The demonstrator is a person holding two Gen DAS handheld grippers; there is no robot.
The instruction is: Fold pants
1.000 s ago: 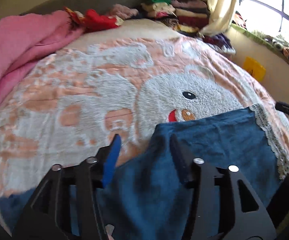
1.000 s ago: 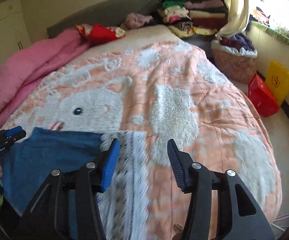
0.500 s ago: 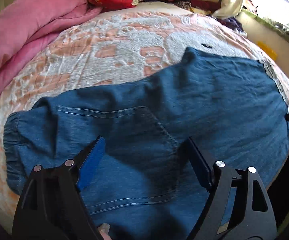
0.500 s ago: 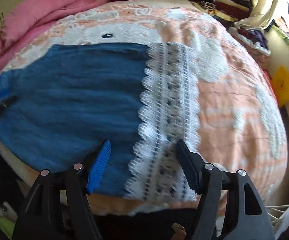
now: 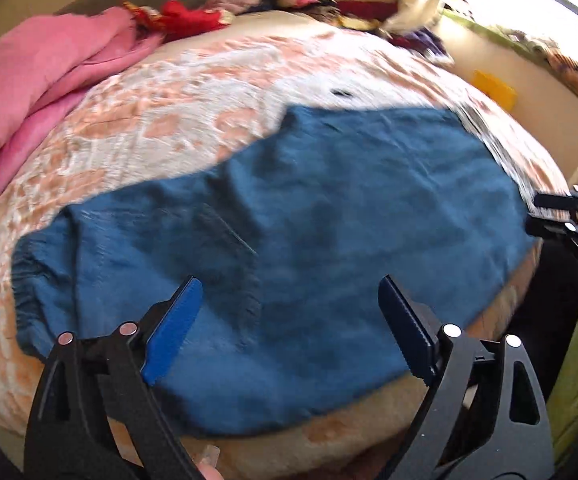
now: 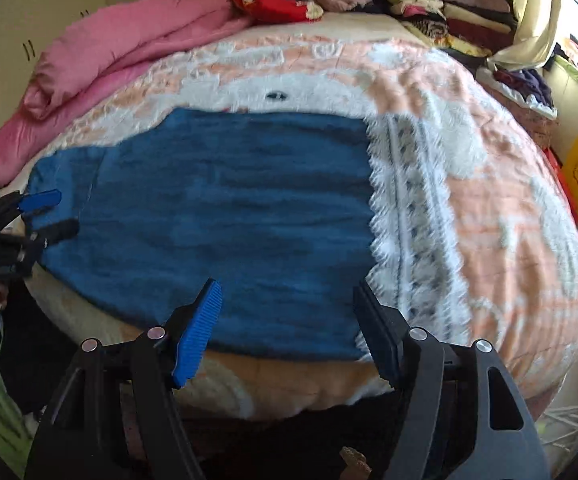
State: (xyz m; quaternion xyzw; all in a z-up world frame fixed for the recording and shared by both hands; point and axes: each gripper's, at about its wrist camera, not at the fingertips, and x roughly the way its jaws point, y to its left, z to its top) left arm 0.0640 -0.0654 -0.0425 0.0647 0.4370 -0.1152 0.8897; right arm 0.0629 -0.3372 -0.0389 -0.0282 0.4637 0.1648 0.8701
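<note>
- Two tools are in view, both with jaws apart and nothing between the pads.
- Left tool [image 5: 289, 320]: jaws have just been opening and stand wide, poised over the waist end of the pants [image 5: 289, 240]; no cloth is caught.
- Right tool [image 6: 287, 320]: jaws have opened partway, hanging above the near edge of the leg end, just beside the lace hem [image 6: 405, 220]; empty.
- Pants: blue denim, lying flat and lengthwise across the near part of the bed [image 6: 509, 200], near edge close to the mattress edge. In my judgement they are spread this way so that a fold can start; none is made yet.
- Materials: soft, faintly creased denim; gathered elastic waistband [image 5: 33, 280]; a stitched pocket outline; white scalloped lace with grey motifs at the hem.
- Bed cover: plush, peach and white, embossed cartoon pattern.
- Surroundings: a pink quilt [image 6: 121, 52] bunched at the far left and stacked clothes [image 6: 449, 4] at the headboard, well apart from the pants.
</note>
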